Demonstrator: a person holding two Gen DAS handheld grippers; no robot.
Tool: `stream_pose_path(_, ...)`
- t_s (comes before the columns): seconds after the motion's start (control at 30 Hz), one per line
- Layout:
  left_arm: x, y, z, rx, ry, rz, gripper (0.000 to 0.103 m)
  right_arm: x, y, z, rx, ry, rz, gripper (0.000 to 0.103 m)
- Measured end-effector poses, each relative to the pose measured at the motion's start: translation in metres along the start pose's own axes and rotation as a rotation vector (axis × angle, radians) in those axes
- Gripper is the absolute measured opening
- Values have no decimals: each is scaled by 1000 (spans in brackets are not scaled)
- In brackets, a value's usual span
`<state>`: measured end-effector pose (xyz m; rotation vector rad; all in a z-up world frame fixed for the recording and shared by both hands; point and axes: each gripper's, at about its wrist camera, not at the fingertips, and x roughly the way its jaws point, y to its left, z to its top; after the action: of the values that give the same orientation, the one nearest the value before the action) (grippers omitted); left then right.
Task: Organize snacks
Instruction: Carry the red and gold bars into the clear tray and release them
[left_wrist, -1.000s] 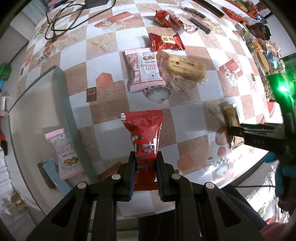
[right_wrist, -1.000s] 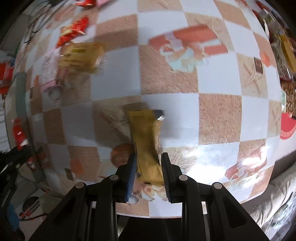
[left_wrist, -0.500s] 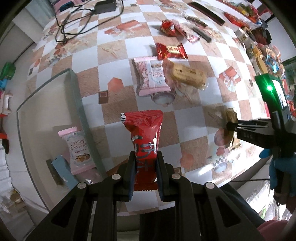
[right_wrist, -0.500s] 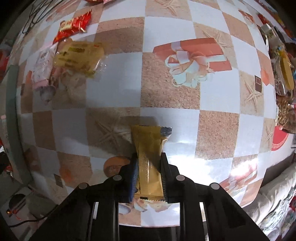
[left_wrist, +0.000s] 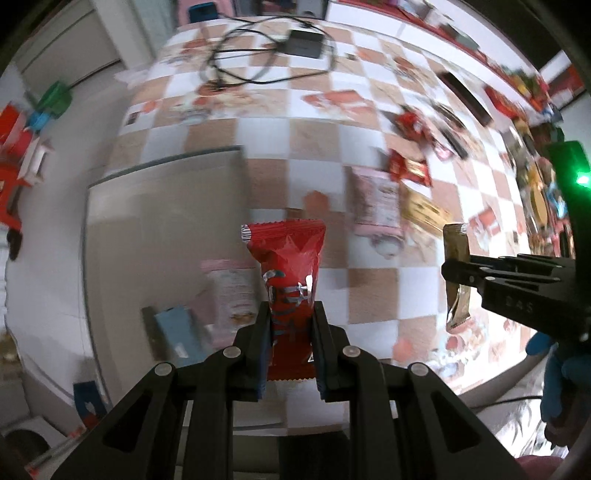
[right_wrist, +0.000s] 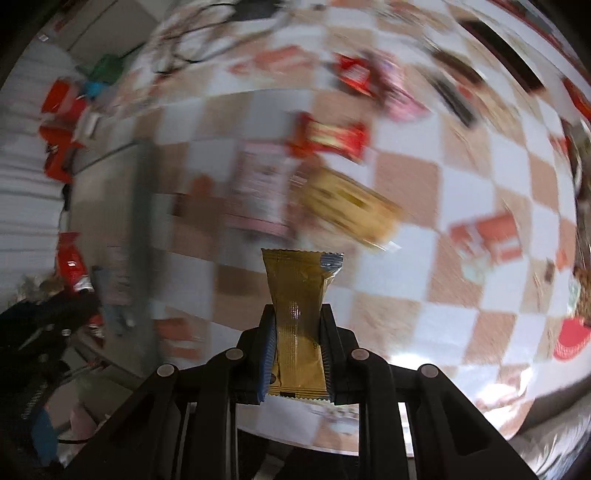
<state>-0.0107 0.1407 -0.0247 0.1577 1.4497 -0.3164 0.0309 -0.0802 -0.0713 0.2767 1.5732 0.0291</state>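
Observation:
My left gripper is shut on a red snack packet and holds it in the air over the right edge of a clear box. The box holds a pink packet and a blue one. My right gripper is shut on a gold snack bar lifted off the table; it also shows in the left wrist view. On the checkered table lie a pink packet, a yellow biscuit pack and a red packet.
Black cables and an adapter lie at the table's far end. More snacks and a dark bar lie at the far right. Red and green items sit off the table to the left.
Both grippers have risen and swung left toward the box. The gold bar has been lifted off the table. The red packet now hangs over the box edge. Both views are motion-blurred.

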Motion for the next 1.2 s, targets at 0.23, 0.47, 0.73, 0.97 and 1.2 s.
stream_pose_path(0.23,0,55,-8,-101,0,33,22,10,78,-11,-99,2,53,24)
stream_pose_path(0.47,10,90,-16,-148,29,64,22,22,140,1,-189,23,86,24)
stream_pose_path(0.73,24,105,-21,-173,62,58,22,38,189,10,-251,54,99,24)
stream_pose_path(0.97,33,110,-24,-185,95,61,22,56,210,16,-248,109,131,24)
stream_pose_path(1.2,33,109,-27,-178,88,90,33,65,221,17,-241,137,155,24)
